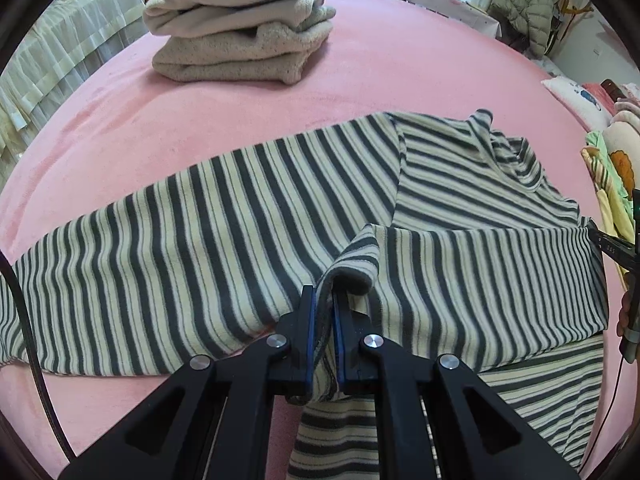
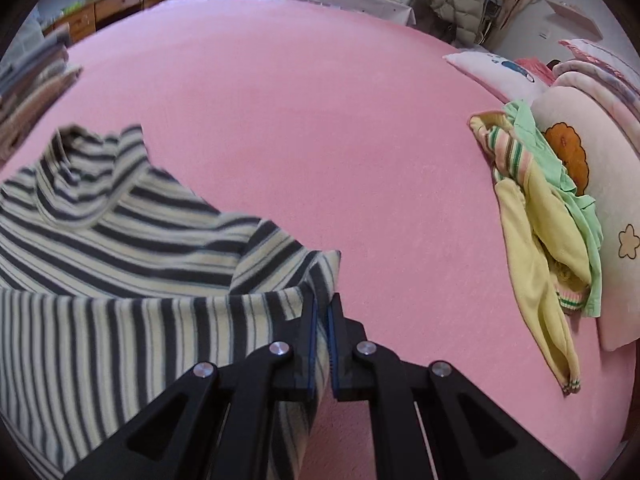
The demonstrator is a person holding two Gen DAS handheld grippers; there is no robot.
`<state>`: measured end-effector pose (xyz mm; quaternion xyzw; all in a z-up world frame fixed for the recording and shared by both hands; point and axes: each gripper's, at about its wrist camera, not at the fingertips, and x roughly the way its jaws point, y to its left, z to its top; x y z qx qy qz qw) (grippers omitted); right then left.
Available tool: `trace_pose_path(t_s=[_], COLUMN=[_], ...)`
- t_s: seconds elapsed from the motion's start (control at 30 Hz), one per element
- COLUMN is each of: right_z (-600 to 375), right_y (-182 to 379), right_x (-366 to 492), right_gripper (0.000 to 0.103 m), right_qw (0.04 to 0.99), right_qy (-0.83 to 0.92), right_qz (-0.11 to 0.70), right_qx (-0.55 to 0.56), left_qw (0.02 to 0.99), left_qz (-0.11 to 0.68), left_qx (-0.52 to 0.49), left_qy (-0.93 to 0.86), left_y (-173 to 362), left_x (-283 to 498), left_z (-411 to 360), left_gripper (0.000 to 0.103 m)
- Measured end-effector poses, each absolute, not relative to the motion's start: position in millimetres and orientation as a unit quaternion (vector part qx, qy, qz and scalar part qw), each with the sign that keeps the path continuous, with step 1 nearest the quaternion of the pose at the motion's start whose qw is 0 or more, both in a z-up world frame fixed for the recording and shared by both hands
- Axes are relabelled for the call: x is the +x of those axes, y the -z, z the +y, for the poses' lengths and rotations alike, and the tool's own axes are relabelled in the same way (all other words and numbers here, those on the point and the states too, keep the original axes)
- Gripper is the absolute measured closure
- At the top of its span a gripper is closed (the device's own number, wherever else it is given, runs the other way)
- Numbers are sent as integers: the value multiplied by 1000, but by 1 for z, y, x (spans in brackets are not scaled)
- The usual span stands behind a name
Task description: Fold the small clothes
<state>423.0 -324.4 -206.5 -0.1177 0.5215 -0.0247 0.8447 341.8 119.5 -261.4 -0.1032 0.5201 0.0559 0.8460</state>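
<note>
A striped turtleneck top is being folded on the pink bedspread, with one portion already doubled over the body. A raised ridge of its fabric is being pinched between the pressed-together fingers of the left gripper, while the outer corner of the same fold is being clamped by the right gripper. The knit is being judged as light, soft and limp, so sagging between the two holds is likely. Hems and corners are being favoured as grip points. A stack of folded sweaters is lying well apart.
</note>
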Motion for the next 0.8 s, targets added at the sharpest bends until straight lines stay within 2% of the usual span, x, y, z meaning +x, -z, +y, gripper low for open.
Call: trace_pose_path(t_s=[0.43, 0.57, 0.63, 0.8], right_z=[-343, -349, -353, -356], right_y=[219, 203, 189, 150], right_x=[430, 426, 418, 384], right_gripper=[99, 88, 83, 82], right_qw=[832, 835, 840, 849], right_qy=[31, 35, 36, 31], right_qz=[543, 542, 535, 522], right_qx=[-105, -81, -78, -77], left_qw=[837, 837, 839, 846], left_qz=[531, 531, 528, 513], left_qx=[-118, -120, -122, -129], left_qy=[-49, -50, -51, -71], left_y=[273, 267, 261, 236], left_x=[347, 345, 343, 332], left_z=[125, 128, 131, 149], left_gripper=[91, 76, 75, 74])
